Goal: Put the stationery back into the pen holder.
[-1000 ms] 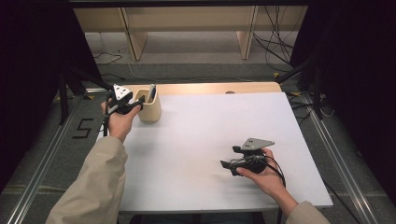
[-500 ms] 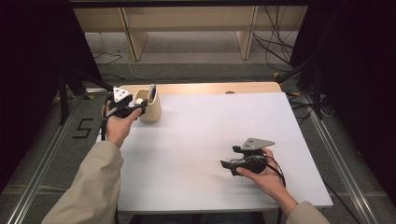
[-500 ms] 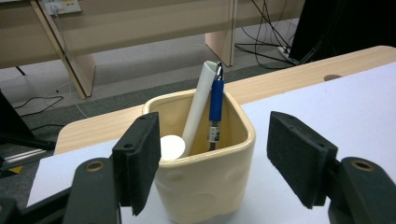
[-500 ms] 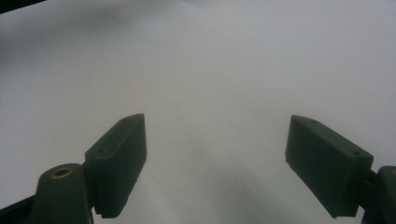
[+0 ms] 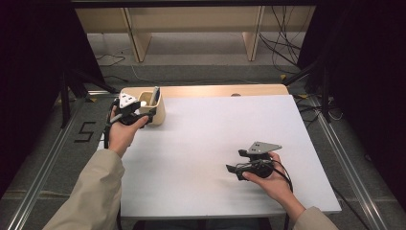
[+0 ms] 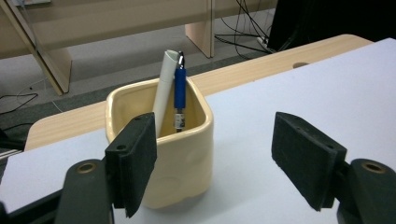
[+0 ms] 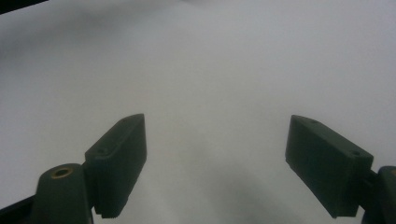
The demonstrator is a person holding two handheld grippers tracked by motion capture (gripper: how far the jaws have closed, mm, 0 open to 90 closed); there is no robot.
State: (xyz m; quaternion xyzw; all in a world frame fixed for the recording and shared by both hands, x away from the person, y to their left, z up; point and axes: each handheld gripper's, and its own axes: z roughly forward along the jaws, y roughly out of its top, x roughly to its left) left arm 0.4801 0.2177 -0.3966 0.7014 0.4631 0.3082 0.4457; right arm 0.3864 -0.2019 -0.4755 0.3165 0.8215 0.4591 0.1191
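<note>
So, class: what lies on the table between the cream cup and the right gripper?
Nothing: in the high view, bare white table separates the cream cup from the right gripper.

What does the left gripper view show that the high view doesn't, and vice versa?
Left gripper view: the blue pen beside a white tube, told apart inside the cream holder, and the left gripper with open jaws that have just been opening, nothing between them. High view: the right gripper, open over bare white table, plus both sleeves. Shared: holder, table, wooden frame behind.
</note>
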